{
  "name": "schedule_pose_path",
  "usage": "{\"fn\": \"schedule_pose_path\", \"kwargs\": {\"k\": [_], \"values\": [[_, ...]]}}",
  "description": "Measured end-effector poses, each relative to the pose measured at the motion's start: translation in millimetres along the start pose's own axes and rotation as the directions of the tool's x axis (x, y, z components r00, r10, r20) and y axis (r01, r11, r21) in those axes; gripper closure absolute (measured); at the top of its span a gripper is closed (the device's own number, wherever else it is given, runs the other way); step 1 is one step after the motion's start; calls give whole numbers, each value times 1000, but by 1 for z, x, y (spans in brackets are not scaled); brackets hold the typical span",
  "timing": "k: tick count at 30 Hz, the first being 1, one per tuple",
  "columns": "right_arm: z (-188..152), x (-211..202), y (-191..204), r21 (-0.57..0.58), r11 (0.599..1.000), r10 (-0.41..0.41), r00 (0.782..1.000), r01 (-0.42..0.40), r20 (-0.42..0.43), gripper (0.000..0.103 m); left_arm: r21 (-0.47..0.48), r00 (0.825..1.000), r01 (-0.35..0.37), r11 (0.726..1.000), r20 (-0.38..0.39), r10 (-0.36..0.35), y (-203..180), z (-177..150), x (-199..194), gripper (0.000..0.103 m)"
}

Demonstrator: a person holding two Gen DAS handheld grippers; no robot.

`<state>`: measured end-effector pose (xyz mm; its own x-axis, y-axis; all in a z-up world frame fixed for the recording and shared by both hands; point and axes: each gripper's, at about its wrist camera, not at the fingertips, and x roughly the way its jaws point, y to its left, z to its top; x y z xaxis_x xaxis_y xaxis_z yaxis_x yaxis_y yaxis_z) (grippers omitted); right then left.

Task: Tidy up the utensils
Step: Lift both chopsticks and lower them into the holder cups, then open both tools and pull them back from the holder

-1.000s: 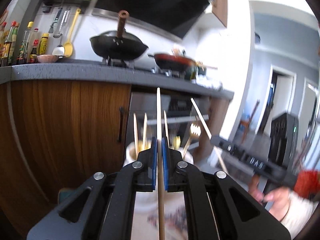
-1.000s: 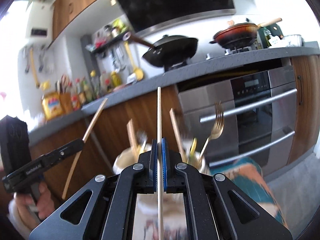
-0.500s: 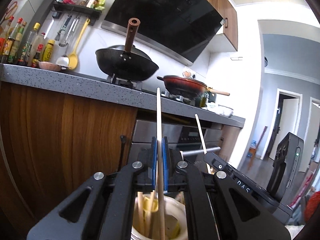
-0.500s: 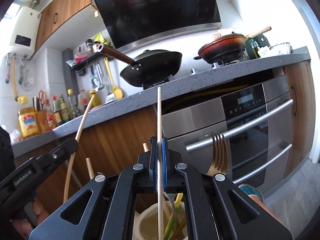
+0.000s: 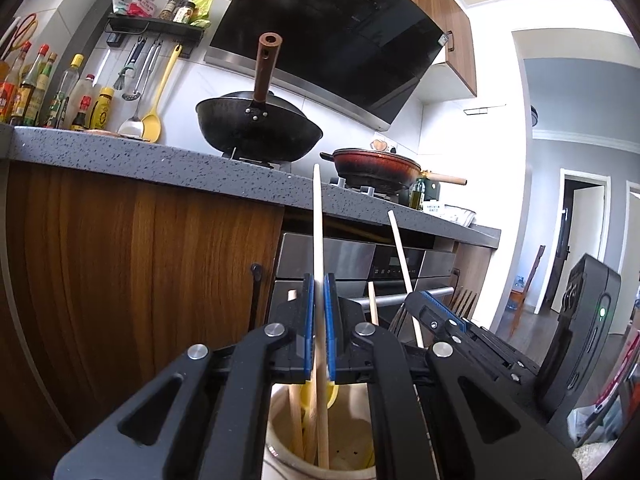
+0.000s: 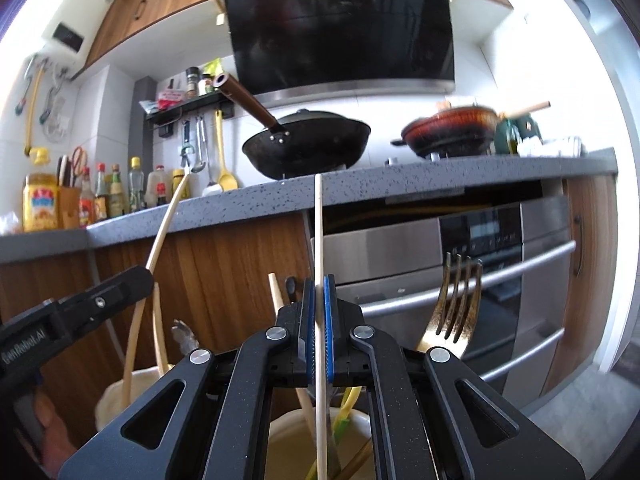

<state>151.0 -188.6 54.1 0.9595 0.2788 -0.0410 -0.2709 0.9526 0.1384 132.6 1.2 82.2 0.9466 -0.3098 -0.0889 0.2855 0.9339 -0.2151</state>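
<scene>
Between the blue pads of the left tool (image 5: pixel 319 300) we see a pale wooden chopstick (image 5: pixel 317 216), clamped near its middle and standing almost upright. Its lower end reaches down into a cream utensil holder (image 5: pixel 352 440) directly below the tool; the holder looks ceramic, round, smooth-walled, with other wooden sticks and something yellow inside. The right tool (image 6: pixel 319 300) is likewise closed on a second chopstick (image 6: pixel 318 224), thin, straight, light wood, its lower end over a second cream holder (image 6: pixel 288 436) just beneath. That holder carries a gold metal fork (image 6: pixel 456 312), tines up, to the right of the tool, plus wooden sticks and a yellow-green item. In the right wrist view the left tool (image 6: pixel 132 284) shows at lower left with its chopstick rising above it. Behind both runs a speckled grey worktop (image 5: pixel 120 156) over wood-grain cabinet fronts, bearing a black wok (image 5: pixel 258 128) and a reddish pan (image 5: pixel 376 166). A stainless oven (image 6: pixel 480 264) sits below.
</scene>
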Motion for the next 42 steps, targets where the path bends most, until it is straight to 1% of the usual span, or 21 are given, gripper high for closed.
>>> {"fn": "schedule_pose_path", "kwargs": {"k": [4,8,11,13,16,25,26,27,28,29,30,32,33,35,36,38,39,41,42], "values": [[-6,-1,12,-90,996,-20,999,23,25,98,-15,1000,-2,1000,-8,2,4,-1,-2,98],[-11,-12,11,-112,993,-24,999,27,26,98,-1,1000,-3,1000,-13,3,5,-4,-7,98],[-13,-16,5,-96,995,-20,1000,19,-7,98,10,1000,-2,1000,-21,3,6,-5,-8,98],[-13,-20,-3,-54,998,-17,999,15,-42,98,16,999,2,1000,-33,-2,6,-8,-9,98],[-13,-26,-12,-7,1000,-10,997,9,-71,98,23,999,10,1000,-45,-9,6,-9,-11,98],[-21,-32,-17,35,999,21,988,-16,-156,98,79,997,17,997,-76,-11,-4,-20,-21,98],[-22,-31,-17,36,999,23,987,-17,-161,98,82,997,16,997,-77,-9,-4,-20,-22,96],[-22,-31,-16,34,999,25,985,-20,-171,95,82,997,18,996,-80,-12,-4,-20,-23,95],[-23,-31,-16,35,999,29,984,-23,-177,88,82,996,23,996,-85,-16,-5,-20,-23,90],[-24,-31,-16,38,999,35,982,-28,-188,84,81,996,26,996,-92,-19,-5,-20,-24,83],[-24,-32,-16,44,999,40,981,-32,-192,80,82,995,27,996,-95,-19,-6,-20,-25,80],[-24,-36,-17,52,998,41,981,-31,-192,76,82,995,28,996,-97,-20,-7,-19,-31,74],[-23,-40,-17,56,998,43,981,-33,-190,74,82,995,26,996,-97,-18,-7,-19,-34,72],[-21,-52,-16,53,998,43,982,-34,-182,71,81,995,25,996,-100,-17,-7,-20,-44,65],[-21,-58,-15,48,998,43,983,-35,-180,67,81,995,26,996,-102,-18,-7,-21,-48,64],[-23,-73,-13,33,999,41,980,-35,-195,63,86,994,19,996,-111,-9,-9,-25,-61,56],[-25,-79,-12,31,999,42,978,-37,-206,60,90,993,14,996,-119,-3,-9,-27,-65,54],[-28,-89,-12,27,999,44,973,-38,-225,58,93,989,1,996,-147,13,-11,-35,-77,44],[-31,-96,-13,26,999,44,971,-39,-236,56,95,988,-1,995,-156,16,-11,-38,-81,43]]}}
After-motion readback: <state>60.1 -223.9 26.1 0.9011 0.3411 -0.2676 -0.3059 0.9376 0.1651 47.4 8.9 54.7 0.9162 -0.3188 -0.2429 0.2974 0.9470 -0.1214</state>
